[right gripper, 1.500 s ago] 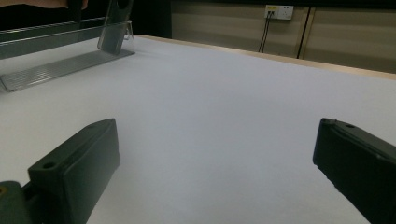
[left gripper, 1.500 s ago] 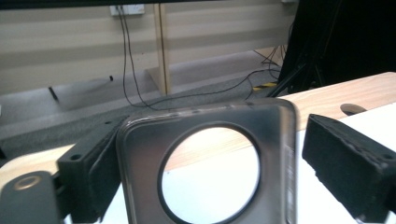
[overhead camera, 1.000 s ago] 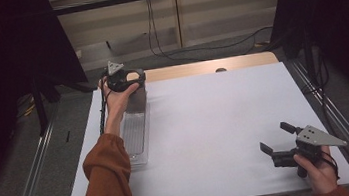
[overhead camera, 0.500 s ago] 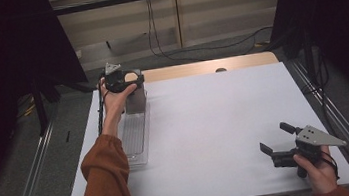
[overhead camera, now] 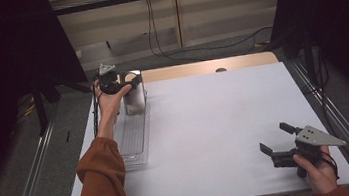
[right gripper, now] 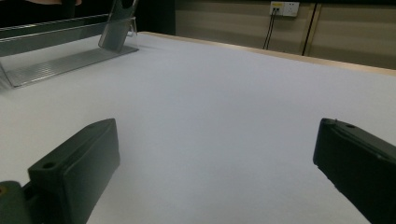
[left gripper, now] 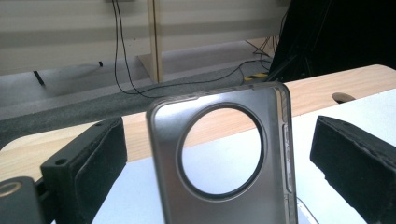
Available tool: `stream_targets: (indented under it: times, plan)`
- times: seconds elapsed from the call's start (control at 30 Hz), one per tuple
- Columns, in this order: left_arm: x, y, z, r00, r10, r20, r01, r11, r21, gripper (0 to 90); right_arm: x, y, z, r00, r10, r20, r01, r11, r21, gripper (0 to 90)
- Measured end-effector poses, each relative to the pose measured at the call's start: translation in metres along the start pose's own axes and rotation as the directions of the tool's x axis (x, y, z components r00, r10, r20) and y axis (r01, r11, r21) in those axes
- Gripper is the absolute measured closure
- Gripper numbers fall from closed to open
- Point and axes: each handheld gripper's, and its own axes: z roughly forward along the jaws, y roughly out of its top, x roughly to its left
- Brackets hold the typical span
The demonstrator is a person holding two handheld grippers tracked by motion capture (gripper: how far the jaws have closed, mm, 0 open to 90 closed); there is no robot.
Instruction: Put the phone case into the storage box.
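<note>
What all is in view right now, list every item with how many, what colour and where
Phone case: one, translucent grey with a round cut-out, standing upright at the far end of the tray, between the left gripper's jaws with gaps on both sides.
Tray: one, clear plastic, along the table's left edge.
Table: one, white sheet over a wooden top, centre.
Cables: several, black, on the floor and wall behind the table.
Wall socket: one, white, on the back wall.
Left gripper: one, black, open, at the case.
Right gripper: one, black, open, at the near right corner.
Sleeve: one, rust orange, left forearm.
</note>
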Motion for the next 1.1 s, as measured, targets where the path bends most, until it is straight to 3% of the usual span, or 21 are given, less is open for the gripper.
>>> stream_targets:
  times: [0.23, 0.3, 0.33, 0.53, 0.63, 0.73, 0.87, 0.97, 1.1]
  plan:
    - [0.003, -0.002, -0.007, 1.0000, 0.001, 0.005, -0.001, 0.9999, -0.013, 4.1, 0.000, 0.000, 0.000, 1.0000, -0.003, -0.002, 0.003, 1.000, 0.001, 0.0]
    - [0.003, -0.001, -0.009, 0.9999, 0.010, -0.011, -0.010, 0.9999, -0.009, 4.1, 0.000, 0.000, 0.000, 1.0000, -0.002, 0.000, 0.002, 1.000, 0.001, 0.0]
    - [0.003, -0.002, -0.009, 1.0000, 0.000, 0.004, 0.000, 0.9998, -0.021, 4.0, 0.000, 0.000, 0.000, 1.0000, 0.000, 0.002, 0.000, 1.000, 0.000, 0.0]
    - [0.002, -0.001, -0.017, 1.0000, 0.008, 0.006, -0.007, 0.9985, -0.055, 3.7, 0.000, 0.000, -0.001, 1.0000, 0.004, 0.005, -0.004, 1.000, 0.001, 0.0]
    - [0.002, -0.002, -0.022, 0.9994, 0.033, 0.005, -0.033, 0.9971, -0.068, 3.1, 0.000, 0.000, -0.001, 1.0000, 0.004, 0.005, -0.004, 1.000, 0.001, 0.0]
    - [0.001, -0.003, -0.025, 0.9998, 0.020, 0.008, -0.019, 0.9956, -0.091, 2.9, 0.000, 0.000, -0.001, 1.0000, 0.004, 0.006, -0.004, 1.000, -0.001, 0.0]
    - [0.001, -0.002, -0.034, 0.9988, 0.045, 0.020, -0.042, 0.9898, -0.136, 2.9, 0.000, 0.000, 0.000, 0.9999, 0.006, 0.010, -0.006, 1.000, -0.004, 0.0]
    - [-0.001, -0.001, -0.039, 0.9967, 0.080, 0.010, -0.078, 0.9880, -0.134, 2.6, -0.001, 0.000, -0.001, 1.0000, 0.006, 0.008, -0.006, 1.000, -0.002, 0.0]
    - [-0.005, -0.003, -0.044, 0.9965, 0.080, 0.023, -0.076, 0.9863, -0.147, 2.7, -0.002, 0.000, -0.001, 0.9999, 0.010, 0.007, -0.010, 1.000, -0.007, 0.0]
